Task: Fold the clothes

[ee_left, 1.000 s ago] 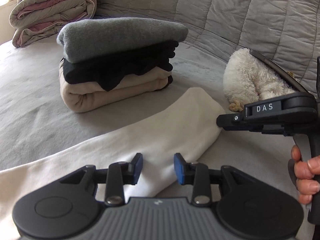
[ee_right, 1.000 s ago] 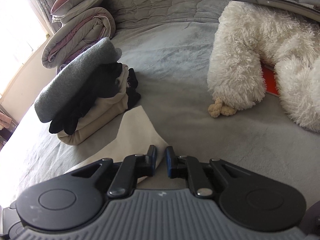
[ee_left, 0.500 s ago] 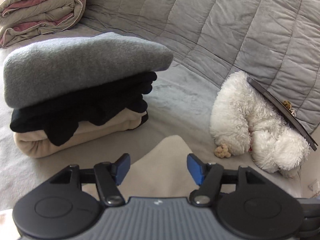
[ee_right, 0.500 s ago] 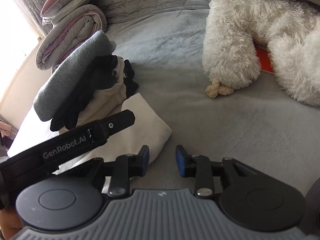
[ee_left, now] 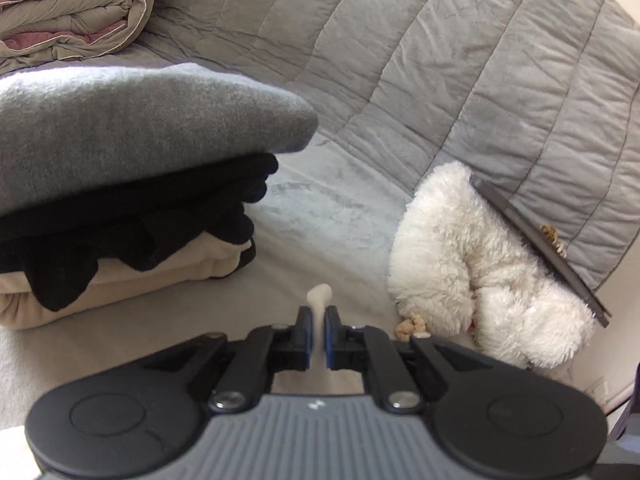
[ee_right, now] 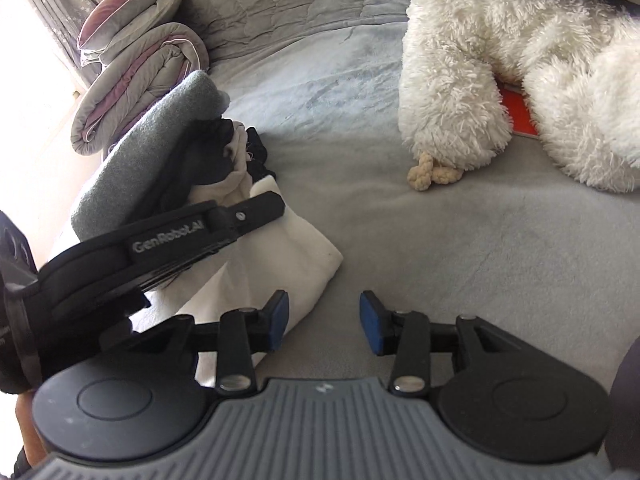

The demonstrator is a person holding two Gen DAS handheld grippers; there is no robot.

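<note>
A cream garment (ee_right: 296, 256) lies on the grey bed, its folded corner pointing toward the stack. My left gripper (ee_left: 316, 338) is shut on that corner, and a nub of cream cloth (ee_left: 319, 294) sticks up between the blue pads. In the right wrist view the left gripper (ee_right: 256, 216) reaches over the garment. My right gripper (ee_right: 323, 322) is open and empty, low over the bed beside the garment's right edge. A stack of folded clothes (ee_left: 132, 200), grey on black on beige, stands just beyond the garment; it also shows in the right wrist view (ee_right: 160, 152).
A white fluffy plush (ee_left: 472, 268) lies to the right with a dark flat tablet (ee_left: 540, 248) leaning on it. A rolled duvet (ee_left: 68, 16) sits at the back left. A quilted grey cover (ee_left: 440, 60) rises behind. An orange item (ee_right: 520, 110) peeks from under the plush.
My left gripper moved forward onto the garment's corner and closed on it. My right gripper let go of the corner, opened wide and shifted right.
</note>
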